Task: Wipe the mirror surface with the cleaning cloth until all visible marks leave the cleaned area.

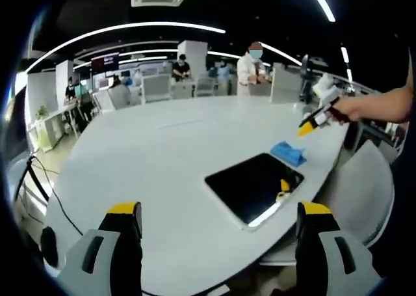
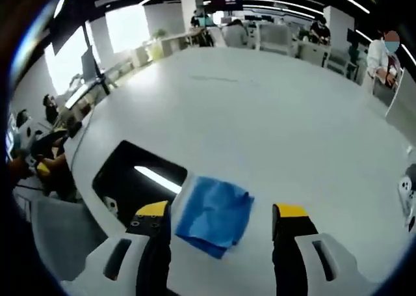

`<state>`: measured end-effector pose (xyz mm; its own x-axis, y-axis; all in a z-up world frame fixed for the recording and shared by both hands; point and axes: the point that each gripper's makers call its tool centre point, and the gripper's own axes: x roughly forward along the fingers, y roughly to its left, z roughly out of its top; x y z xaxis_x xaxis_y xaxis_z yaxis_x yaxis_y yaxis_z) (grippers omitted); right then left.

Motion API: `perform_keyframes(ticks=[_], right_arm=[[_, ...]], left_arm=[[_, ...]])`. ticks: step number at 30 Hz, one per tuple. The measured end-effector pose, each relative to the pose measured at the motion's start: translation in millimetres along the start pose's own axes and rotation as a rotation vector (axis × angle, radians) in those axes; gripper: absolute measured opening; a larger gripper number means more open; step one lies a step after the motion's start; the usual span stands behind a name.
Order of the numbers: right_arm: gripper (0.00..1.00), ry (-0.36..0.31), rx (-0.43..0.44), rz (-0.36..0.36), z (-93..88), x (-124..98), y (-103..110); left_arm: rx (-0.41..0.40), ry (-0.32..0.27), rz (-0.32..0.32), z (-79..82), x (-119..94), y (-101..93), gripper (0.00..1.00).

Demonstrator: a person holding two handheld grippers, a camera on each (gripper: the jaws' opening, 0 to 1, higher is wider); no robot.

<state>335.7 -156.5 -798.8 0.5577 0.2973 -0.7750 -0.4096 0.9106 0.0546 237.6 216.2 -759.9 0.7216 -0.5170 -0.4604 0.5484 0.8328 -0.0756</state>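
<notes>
Left gripper view: mirror (image 1: 255, 186) lies flat on the tabletop (image 1: 169, 153) near its edge; cleaning cloth (image 1: 288, 153) sits at the mirror's 1 o'clock, just beside it. Right gripper view: cloth (image 2: 214, 215) lies at 3 o'clock of the mirror (image 2: 130, 172), touching its edge.

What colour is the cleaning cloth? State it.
Blue; the cleaning cloth shows best in the right gripper view.

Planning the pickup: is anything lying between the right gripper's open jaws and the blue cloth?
Nothing. In the right gripper view the blue cloth lies on the white table right between the open jaws of the right gripper, beside the mirror.
</notes>
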Motion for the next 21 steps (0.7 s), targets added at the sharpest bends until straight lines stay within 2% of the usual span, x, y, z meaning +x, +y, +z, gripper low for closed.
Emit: perform_keyframes(ticks=[4,7,10,13,17,21], right_arm=[[0.55,0.017,0.007,0.003,-5.1,5,0],[0.44,0.034,0.024,0.025,-12.4,12,2],[0.42,0.054,0.051,0.024,-21.1,19,1],[0.36,0.038,0.075,0.041,-22.4,22,5],[0.32,0.026,0.083,0.047,-23.5,30,7],[0.24,0.037,0.074,0.036,-27.4,40,11]], left_arm=[[-0.003,0.000,0.004,-0.8,0,1.2,0.99],[-0.004,0.001,0.007,-1.4,-1,3.6,0.99],[-0.005,0.004,0.010,-2.0,-3,5.5,0.99],[-0.008,0.006,0.013,-3.1,-5,9.4,0.99],[-0.002,0.020,0.011,-5.7,-7,11.2,0.99],[0.000,0.023,0.008,-5.0,-7,13.2,0.99]])
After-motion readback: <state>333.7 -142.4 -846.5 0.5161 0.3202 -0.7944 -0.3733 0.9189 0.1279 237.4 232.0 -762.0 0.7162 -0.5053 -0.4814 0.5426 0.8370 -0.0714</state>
